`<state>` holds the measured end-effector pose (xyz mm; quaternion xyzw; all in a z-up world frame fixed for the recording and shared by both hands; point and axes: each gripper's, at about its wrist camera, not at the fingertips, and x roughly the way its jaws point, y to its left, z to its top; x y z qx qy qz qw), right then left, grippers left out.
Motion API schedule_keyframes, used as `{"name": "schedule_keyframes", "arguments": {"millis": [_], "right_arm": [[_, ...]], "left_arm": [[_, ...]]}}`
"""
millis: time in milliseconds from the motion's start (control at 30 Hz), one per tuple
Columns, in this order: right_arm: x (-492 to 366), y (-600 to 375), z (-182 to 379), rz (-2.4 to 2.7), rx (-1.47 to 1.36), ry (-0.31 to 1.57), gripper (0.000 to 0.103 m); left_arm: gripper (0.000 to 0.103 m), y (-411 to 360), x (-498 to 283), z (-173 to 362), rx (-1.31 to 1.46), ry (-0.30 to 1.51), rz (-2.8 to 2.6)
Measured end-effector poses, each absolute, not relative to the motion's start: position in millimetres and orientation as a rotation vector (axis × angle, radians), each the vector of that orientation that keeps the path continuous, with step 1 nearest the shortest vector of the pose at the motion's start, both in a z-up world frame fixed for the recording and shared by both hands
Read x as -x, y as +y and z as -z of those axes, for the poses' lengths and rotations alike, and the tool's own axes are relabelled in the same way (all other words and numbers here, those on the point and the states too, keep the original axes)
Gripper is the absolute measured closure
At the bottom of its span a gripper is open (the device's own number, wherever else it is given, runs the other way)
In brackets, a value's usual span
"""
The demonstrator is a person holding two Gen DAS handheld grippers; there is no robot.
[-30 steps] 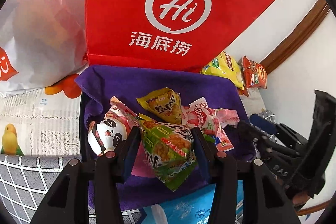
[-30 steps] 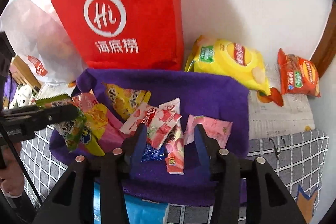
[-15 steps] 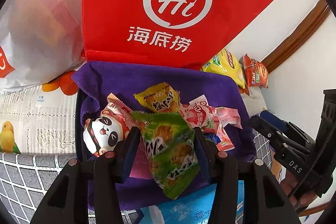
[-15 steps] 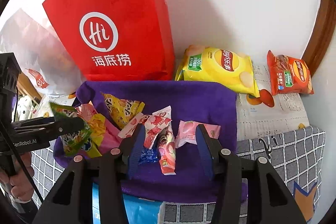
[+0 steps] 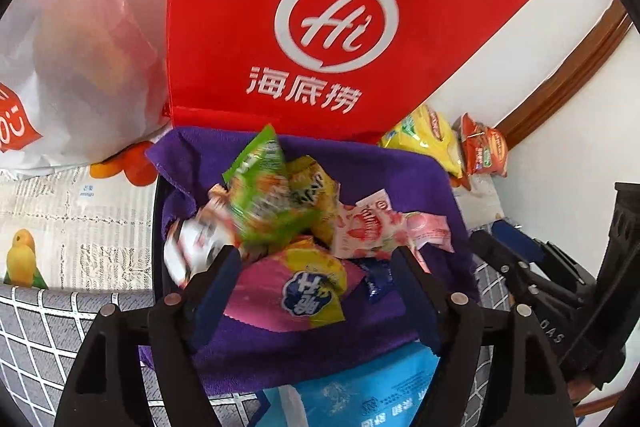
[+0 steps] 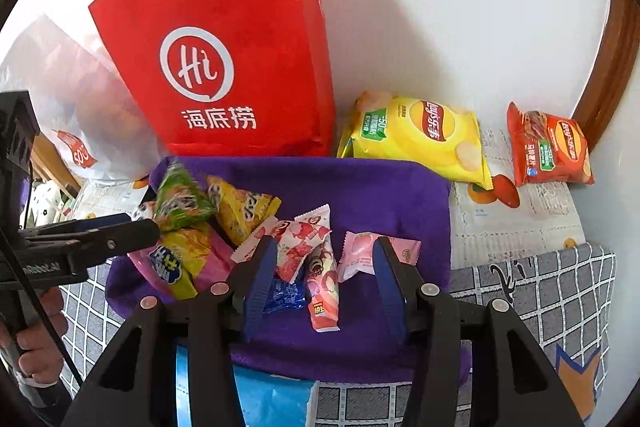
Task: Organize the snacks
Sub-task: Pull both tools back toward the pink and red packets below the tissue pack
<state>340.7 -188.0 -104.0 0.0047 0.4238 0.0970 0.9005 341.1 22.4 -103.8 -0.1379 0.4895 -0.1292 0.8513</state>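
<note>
A purple cloth-lined basket (image 5: 380, 167) (image 6: 380, 195) holds several snack packets. My left gripper (image 5: 316, 259) (image 6: 120, 231) hovers over its left side, jaws opening, nothing pressed between them. The green snack packet (image 5: 264, 203) (image 6: 180, 203) is blurred, free of the pads, tipping onto the yellow packet (image 5: 316, 195) at the back of the pile. A pink-and-yellow packet (image 5: 296, 283) (image 6: 176, 259) lies on the cloth below the left jaws. My right gripper (image 6: 326, 251) (image 5: 500, 247) stands open above red-and-white strawberry packets (image 6: 304, 247), touching none.
A red paper bag (image 6: 240, 67) stands behind the basket, a white plastic bag (image 6: 60, 99) to its left. Yellow (image 6: 420, 135) and orange-red (image 6: 548, 147) crisp bags lie at the back right by the wall. A blue pack (image 6: 272, 403) sits in front. A hand (image 6: 36, 343) holds the left gripper.
The left jaws have spread and the green packet has left them, moving away toward the back of the pile and uncovering the pink-and-yellow packet. The right gripper has stayed nearly still.
</note>
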Motion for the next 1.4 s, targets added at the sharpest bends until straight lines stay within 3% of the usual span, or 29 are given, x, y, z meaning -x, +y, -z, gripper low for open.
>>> {"name": "schedule_keyframes", "arguments": {"millis": [333, 800, 1100, 1400], "right_arm": [[-309.8, -179.9, 83.1, -0.179, -0.033, 0.834, 0.049], [-199.5, -202.4, 64.4, -0.087, 0.014, 0.781, 0.050], [-146.2, -198.3, 71.3, -0.120, -0.027, 0.727, 0.050], [-128.1, -175.0, 137.4, -0.223, -0.049, 0.854, 0.050]], "left_arm": [[0.024, 23.6, -321.1, 70.9, 0.257, 0.953, 0.282], [0.024, 7.0, -259.8, 18.7, 0.199, 0.800, 0.332], [0.024, 29.4, -218.0, 37.0, 0.176, 0.858, 0.260], [0.024, 57.8, -179.8, 81.3, 0.174, 0.941, 0.189]]}}
